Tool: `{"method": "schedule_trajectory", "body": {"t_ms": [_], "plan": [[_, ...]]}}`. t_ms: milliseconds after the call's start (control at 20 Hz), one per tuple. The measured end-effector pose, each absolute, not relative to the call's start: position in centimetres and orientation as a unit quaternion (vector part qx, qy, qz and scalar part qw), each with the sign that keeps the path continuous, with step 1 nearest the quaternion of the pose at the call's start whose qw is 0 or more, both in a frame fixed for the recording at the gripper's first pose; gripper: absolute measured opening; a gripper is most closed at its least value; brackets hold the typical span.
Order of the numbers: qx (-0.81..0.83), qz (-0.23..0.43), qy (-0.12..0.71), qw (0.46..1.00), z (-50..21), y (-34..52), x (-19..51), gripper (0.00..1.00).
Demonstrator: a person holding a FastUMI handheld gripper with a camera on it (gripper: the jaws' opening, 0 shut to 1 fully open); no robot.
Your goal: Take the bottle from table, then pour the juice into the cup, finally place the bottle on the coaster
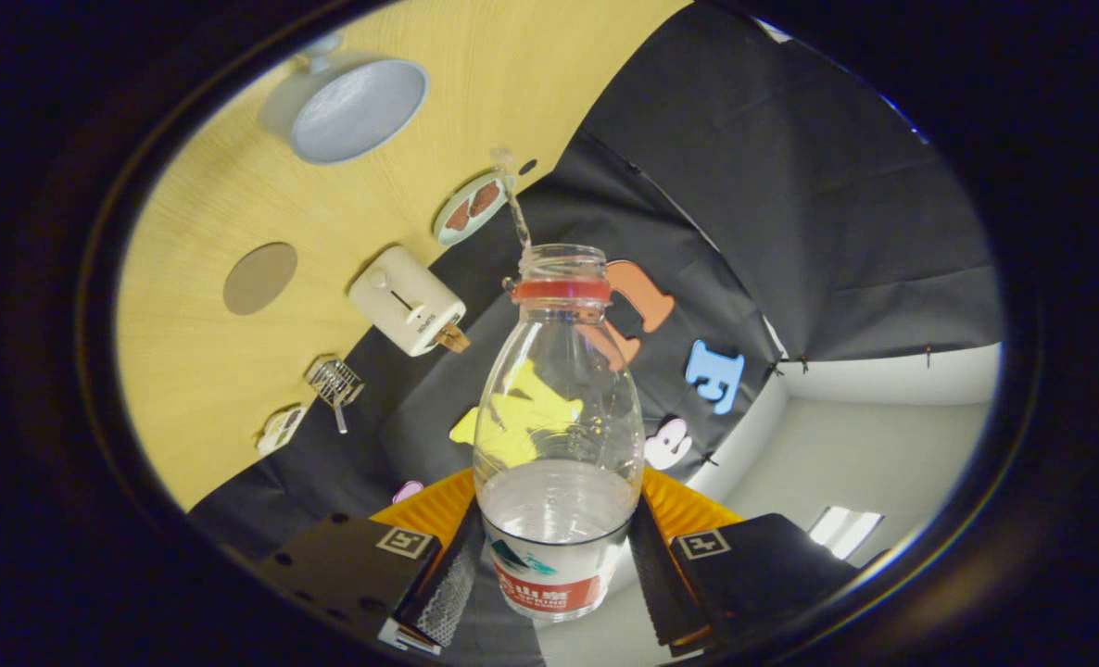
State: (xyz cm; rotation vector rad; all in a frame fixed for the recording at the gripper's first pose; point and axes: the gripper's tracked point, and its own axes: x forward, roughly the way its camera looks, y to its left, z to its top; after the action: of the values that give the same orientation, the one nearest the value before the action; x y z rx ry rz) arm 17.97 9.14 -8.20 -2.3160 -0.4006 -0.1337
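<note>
Both fingers of the gripper [557,570] pinch a clear plastic bottle [557,435], uncapped; white toaster [408,299] at ten o'clock, grey cup [357,109] beyond.

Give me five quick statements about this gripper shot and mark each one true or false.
1. The hand-held gripper is shut on the bottle, a finger on each side. True.
2. The bottle has its cap on. False: its mouth is open, with only a ring at the neck.
3. The bottle is full. False: liquid fills only its lower part.
4. A round coaster lies on the wooden table beside the toaster. True.
5. The cup stands between the fingers. False: it is far beyond them.
</note>
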Motion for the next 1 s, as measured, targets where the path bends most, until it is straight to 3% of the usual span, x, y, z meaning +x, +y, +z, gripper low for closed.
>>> {"method": "schedule_trajectory", "body": {"t_ms": [1000], "plan": [[-0.907, -0.043, -0.147, 0.393, -9.5, 7.7, 18.1, 0.81]]}}
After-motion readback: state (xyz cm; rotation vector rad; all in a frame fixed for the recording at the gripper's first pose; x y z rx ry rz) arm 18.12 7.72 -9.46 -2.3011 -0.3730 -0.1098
